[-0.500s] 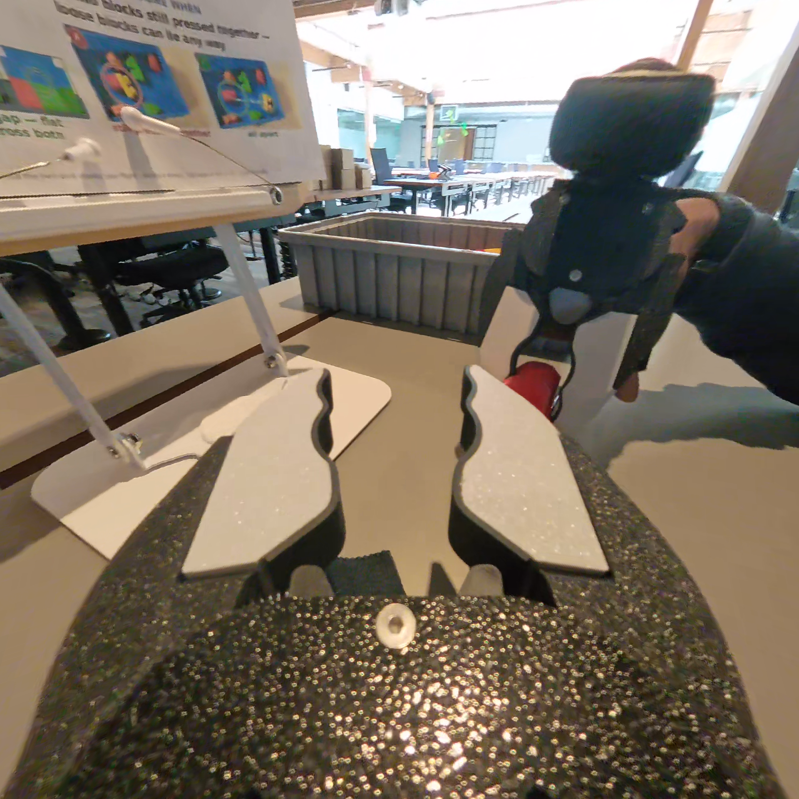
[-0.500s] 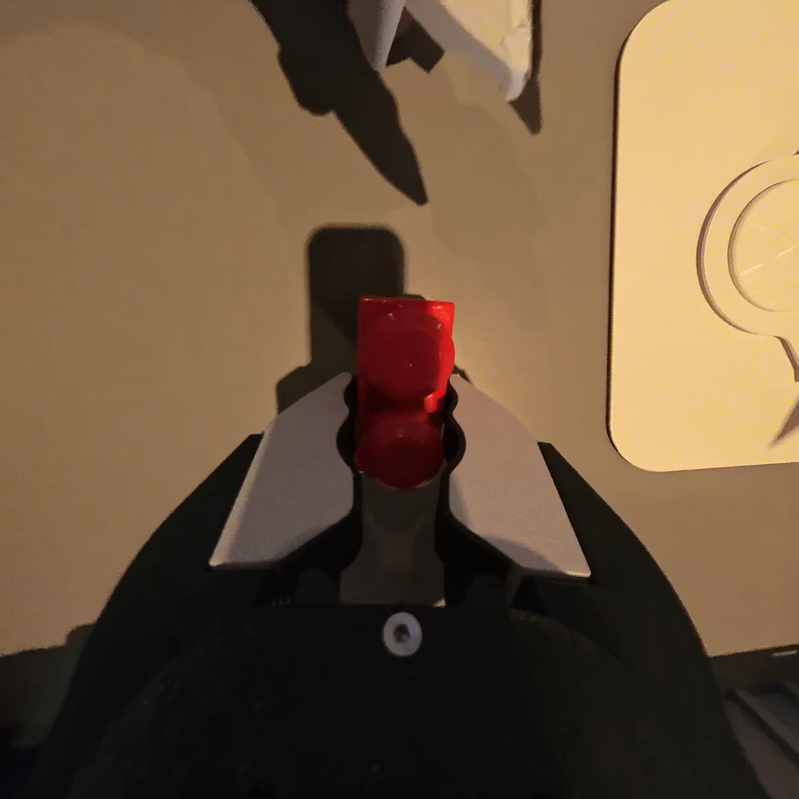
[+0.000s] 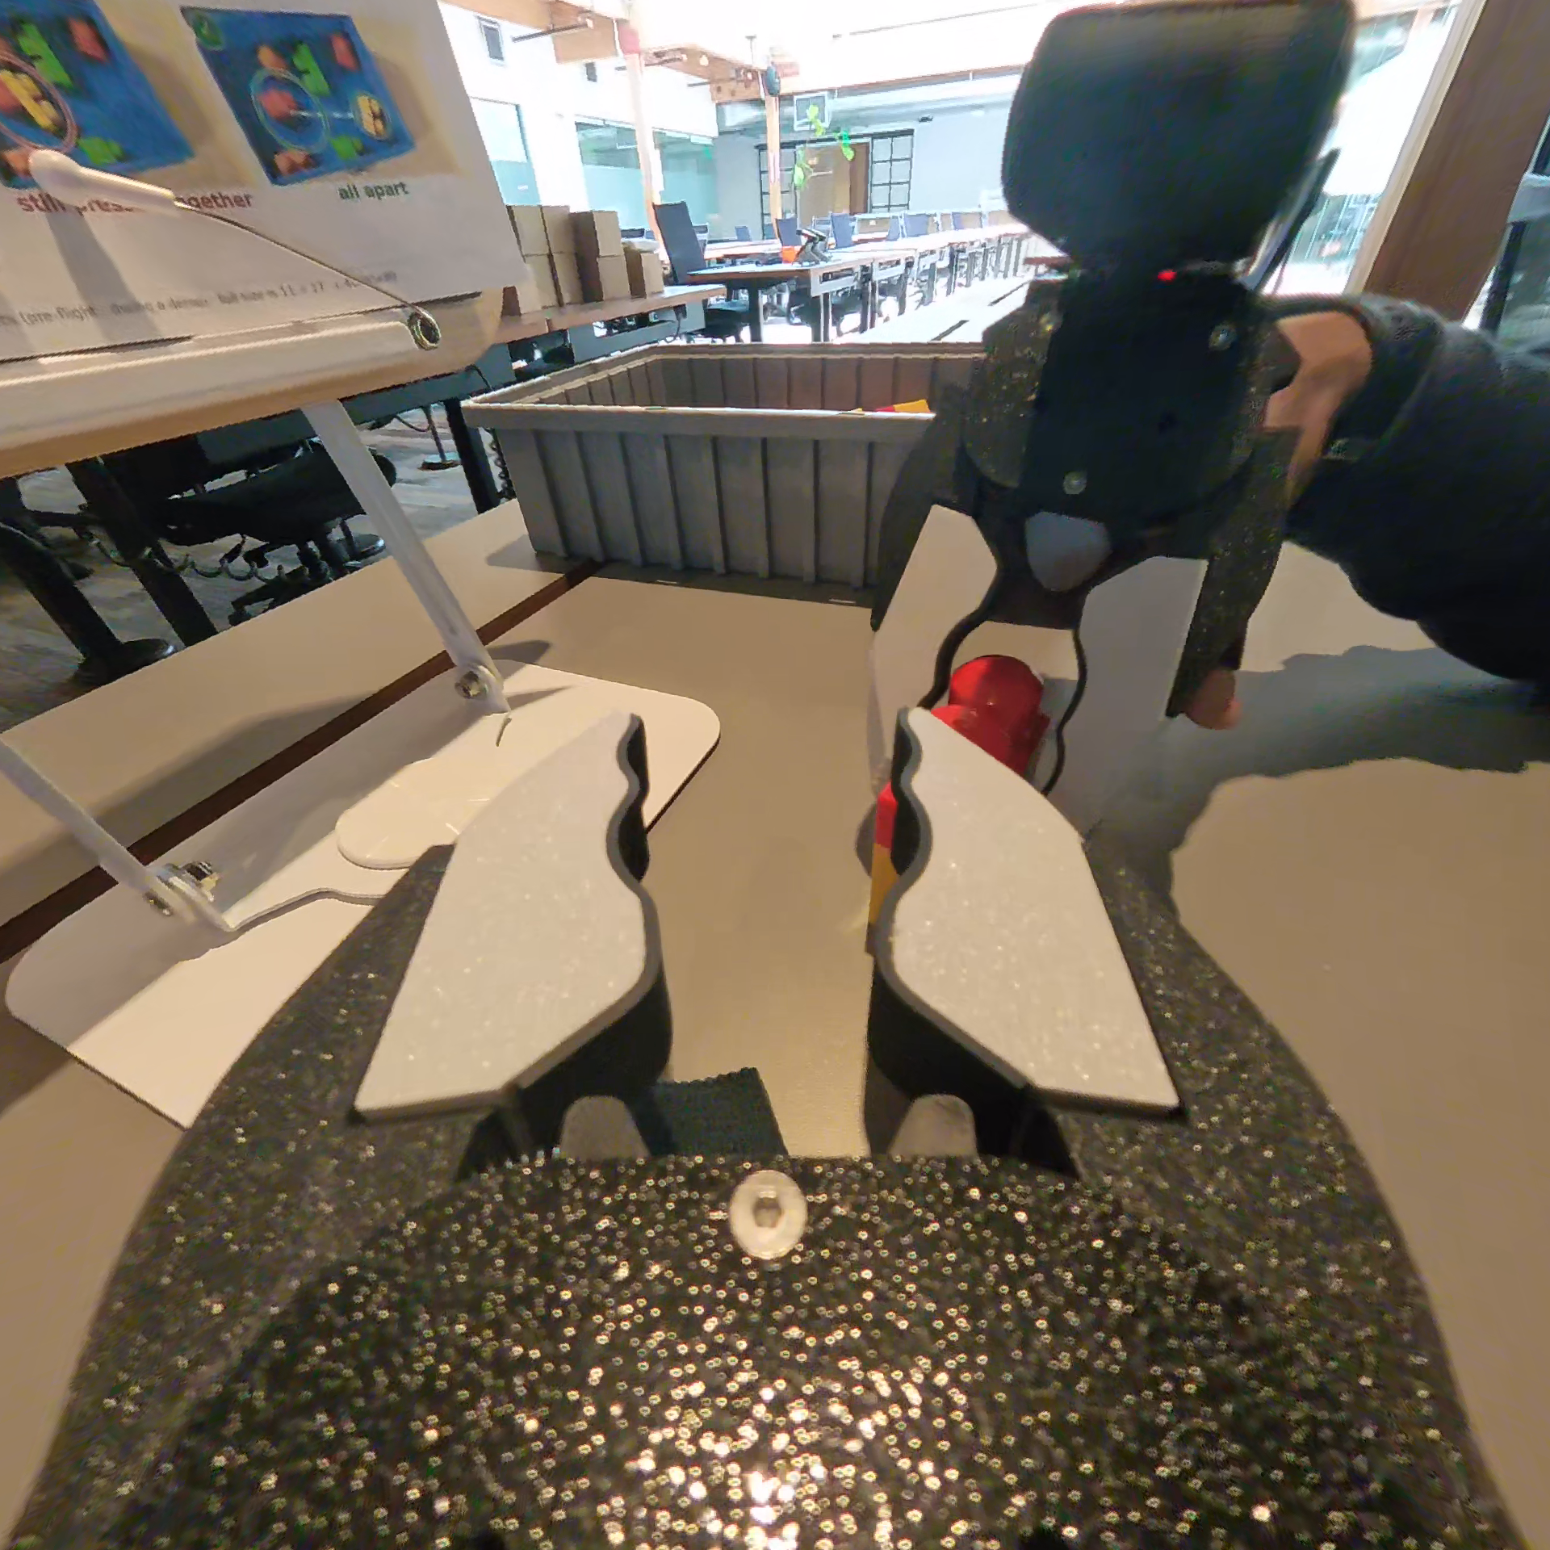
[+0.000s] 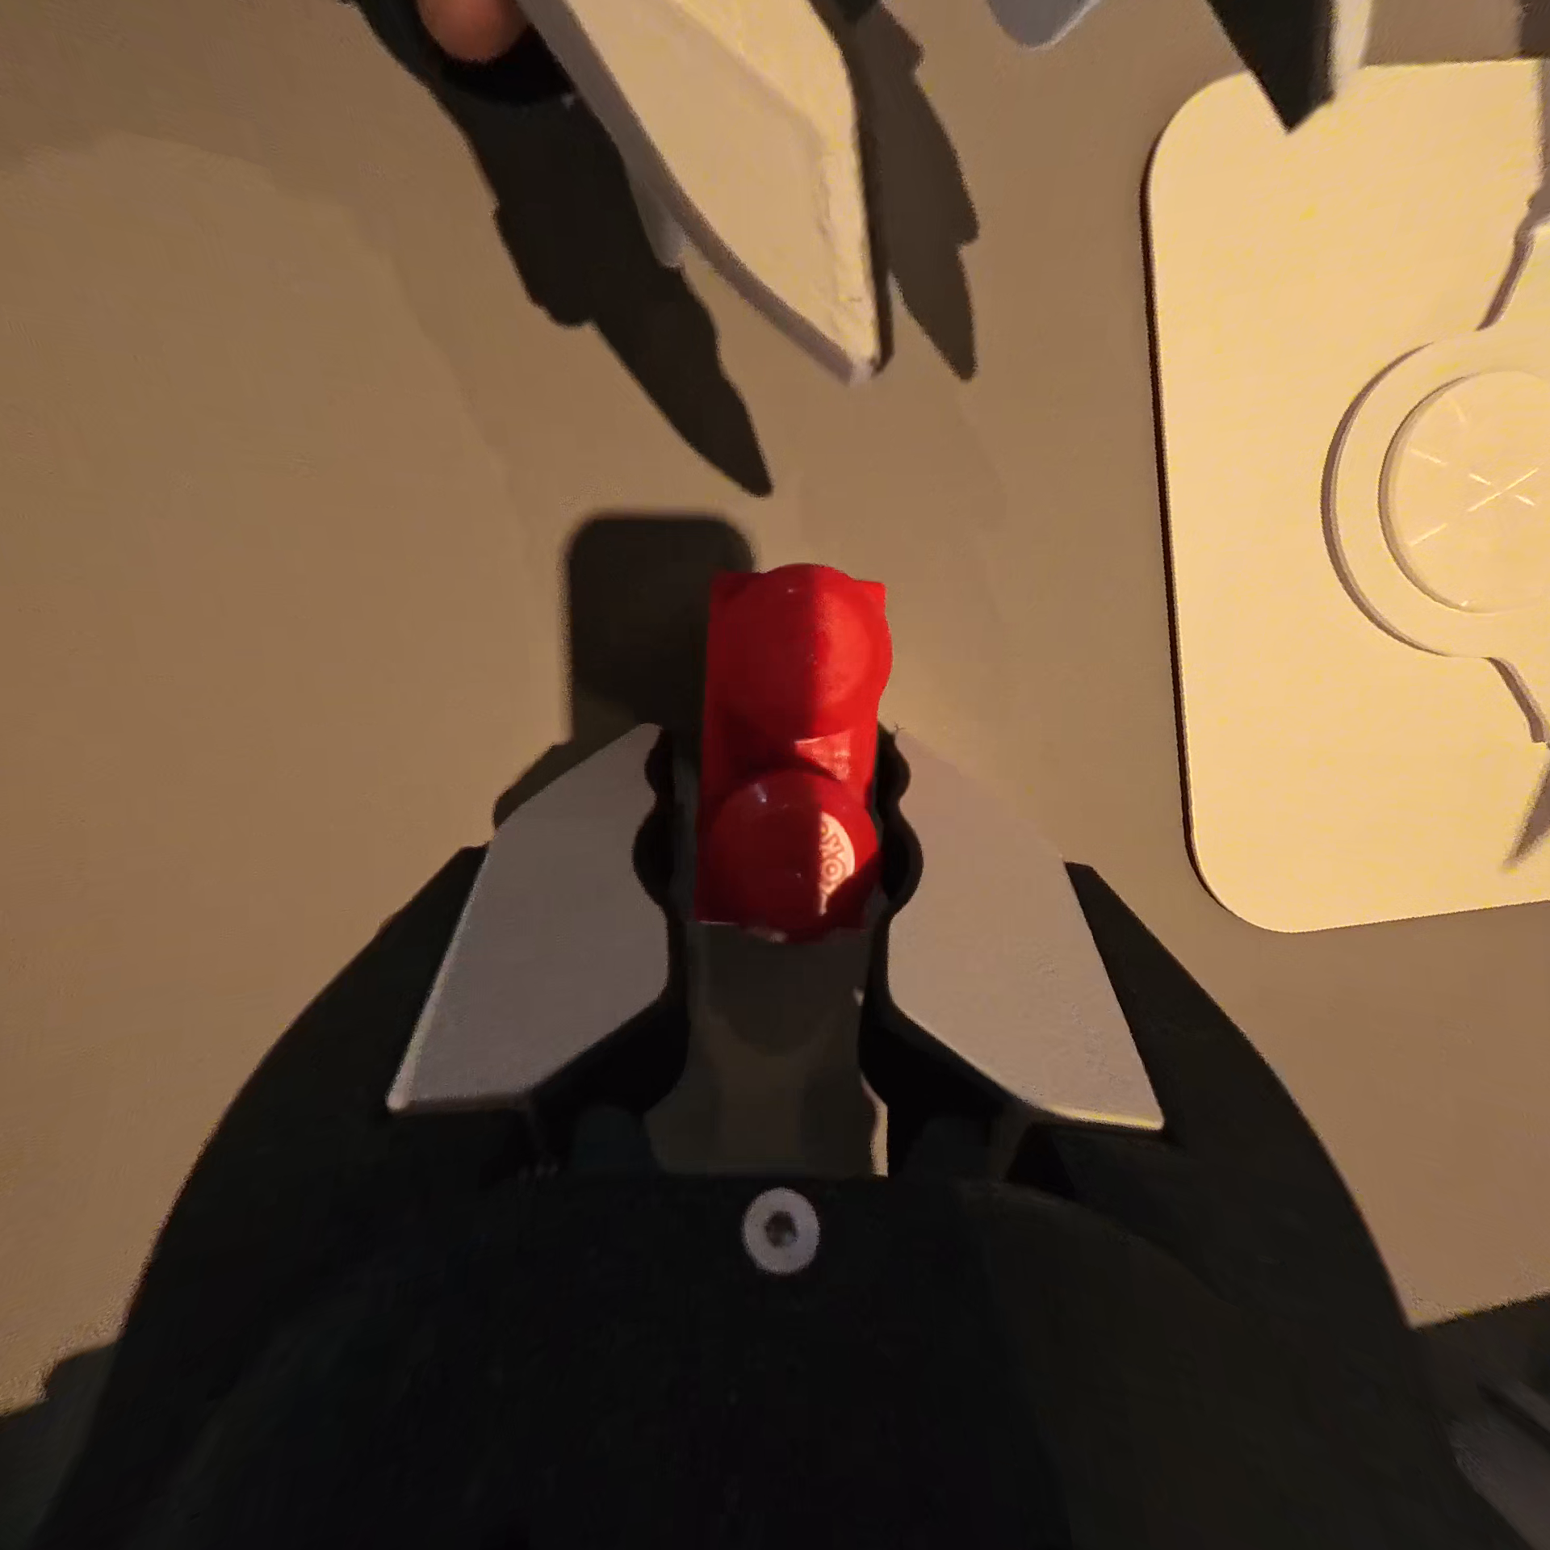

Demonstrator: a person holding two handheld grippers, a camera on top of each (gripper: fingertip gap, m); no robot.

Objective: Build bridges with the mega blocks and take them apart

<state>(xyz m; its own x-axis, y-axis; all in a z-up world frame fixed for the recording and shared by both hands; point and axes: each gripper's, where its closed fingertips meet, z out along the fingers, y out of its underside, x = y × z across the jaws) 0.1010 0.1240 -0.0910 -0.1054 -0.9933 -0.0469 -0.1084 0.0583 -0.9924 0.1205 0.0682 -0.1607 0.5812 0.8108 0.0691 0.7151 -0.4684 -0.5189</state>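
left wrist view alone showed grey bin (image 3: 713,486) | red block (image 4: 788,755), two studs, clamped in right gripper (image 4: 780,755) | left gripper (image 3: 767,805) spread apart, empty

Red block (image 4: 788,755): glossy smooth plastic. Left gripper (image 3: 767,830): speckled, glittery black body, matt grey grainy finger plates. Table (image 3: 1342,964): smooth matt tan. Bin (image 3: 696,495): ribbed grey plastic. Stand base (image 3: 277,914): smooth white, painted-metal look.

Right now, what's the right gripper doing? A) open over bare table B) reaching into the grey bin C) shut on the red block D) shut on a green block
C: the right gripper has both fingers pressed against the sides of the red block, studs facing the camera, above the table.
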